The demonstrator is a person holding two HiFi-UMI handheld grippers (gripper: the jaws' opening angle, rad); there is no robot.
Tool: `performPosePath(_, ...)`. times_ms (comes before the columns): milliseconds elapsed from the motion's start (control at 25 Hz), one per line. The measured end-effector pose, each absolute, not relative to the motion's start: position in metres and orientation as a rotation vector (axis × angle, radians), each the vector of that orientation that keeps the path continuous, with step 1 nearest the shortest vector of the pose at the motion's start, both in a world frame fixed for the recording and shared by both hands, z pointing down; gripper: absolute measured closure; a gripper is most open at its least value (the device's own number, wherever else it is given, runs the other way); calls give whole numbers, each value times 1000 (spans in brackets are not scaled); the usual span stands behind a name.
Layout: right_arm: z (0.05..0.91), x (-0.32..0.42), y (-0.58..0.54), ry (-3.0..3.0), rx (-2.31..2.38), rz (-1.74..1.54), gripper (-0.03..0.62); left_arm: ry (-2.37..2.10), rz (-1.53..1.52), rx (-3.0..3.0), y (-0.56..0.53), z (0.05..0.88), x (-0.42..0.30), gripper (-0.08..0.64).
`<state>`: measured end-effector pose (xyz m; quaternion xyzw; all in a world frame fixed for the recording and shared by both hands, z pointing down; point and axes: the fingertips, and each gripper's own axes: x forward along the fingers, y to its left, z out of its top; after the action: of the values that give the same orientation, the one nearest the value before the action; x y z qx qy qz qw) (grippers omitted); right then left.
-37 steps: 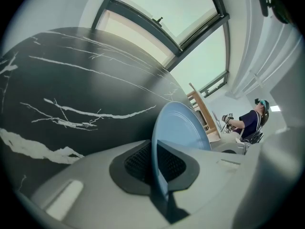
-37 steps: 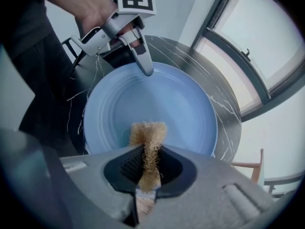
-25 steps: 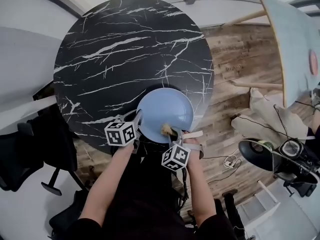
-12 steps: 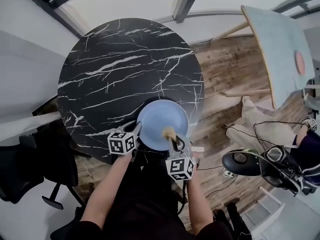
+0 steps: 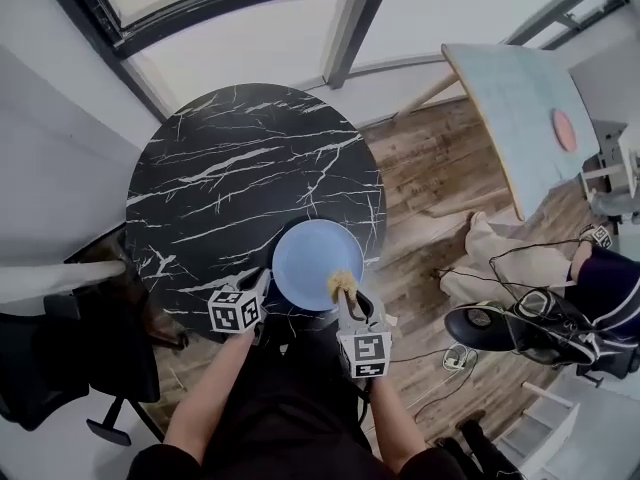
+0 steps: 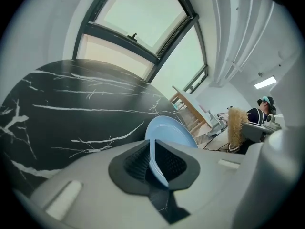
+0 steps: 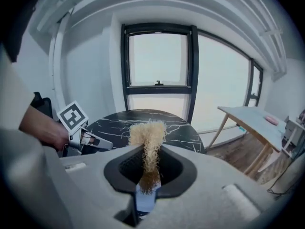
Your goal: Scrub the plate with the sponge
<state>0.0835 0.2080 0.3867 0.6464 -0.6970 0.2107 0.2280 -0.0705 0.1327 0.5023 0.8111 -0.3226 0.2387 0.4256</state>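
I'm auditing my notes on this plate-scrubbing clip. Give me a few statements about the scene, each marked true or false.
1. The right gripper is clamped on the sponge. True.
2. The plate is red. False: it is light blue.
3. The plate lies free, with no gripper on it. False: the left gripper has the plate's rim between its jaws, which have just been closing.
4. The round table is black with white veins. True.
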Motion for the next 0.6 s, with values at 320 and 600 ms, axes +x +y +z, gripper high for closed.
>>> performPosePath(320, 315, 70, 223, -1965, 1972, 431, 551, -823, 388, 2347, 136, 386, -75, 560)
performPosePath(600, 271, 60, 234, -1964, 2096, 288, 551, -829, 262, 2607, 152, 310, -78, 560)
